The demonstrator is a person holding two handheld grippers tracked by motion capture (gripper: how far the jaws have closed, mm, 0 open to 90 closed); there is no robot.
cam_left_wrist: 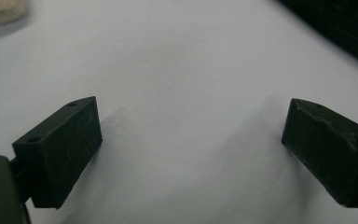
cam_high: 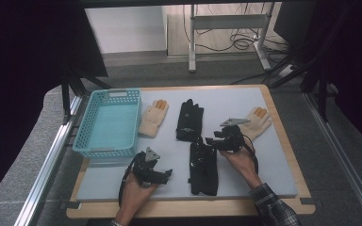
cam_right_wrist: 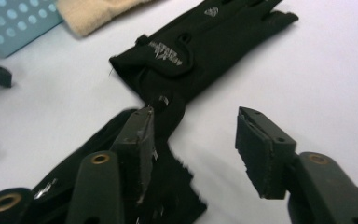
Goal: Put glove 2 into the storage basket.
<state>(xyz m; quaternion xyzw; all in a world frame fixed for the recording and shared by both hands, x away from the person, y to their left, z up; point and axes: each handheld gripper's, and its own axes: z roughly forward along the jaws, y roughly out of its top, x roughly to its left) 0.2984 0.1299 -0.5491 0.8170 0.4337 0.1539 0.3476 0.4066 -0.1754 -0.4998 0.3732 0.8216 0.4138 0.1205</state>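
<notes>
Now both grippers stand open over the mat (cam_high: pixel 245 186).
Right gripper (cam_right_wrist: pixel 193 149) hangs released above the near black glove (cam_high: pixel 203 167), whose cuff end its left jaw partly hides; left gripper (cam_left_wrist: pixel 189 140) gapes over bare mat, a cream glove (cam_left_wrist: pixel 2 11) cut off at the corner.

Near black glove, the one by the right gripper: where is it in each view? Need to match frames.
High view: near black glove lies low centre, lengthwise, just left of the right gripper.
Right gripper view: bottom left, partly behind the left of the two open jaws.
Left gripper view: a dark patch at the top right edge may be it; cannot tell.
Shared landmark: far black glove.
</notes>
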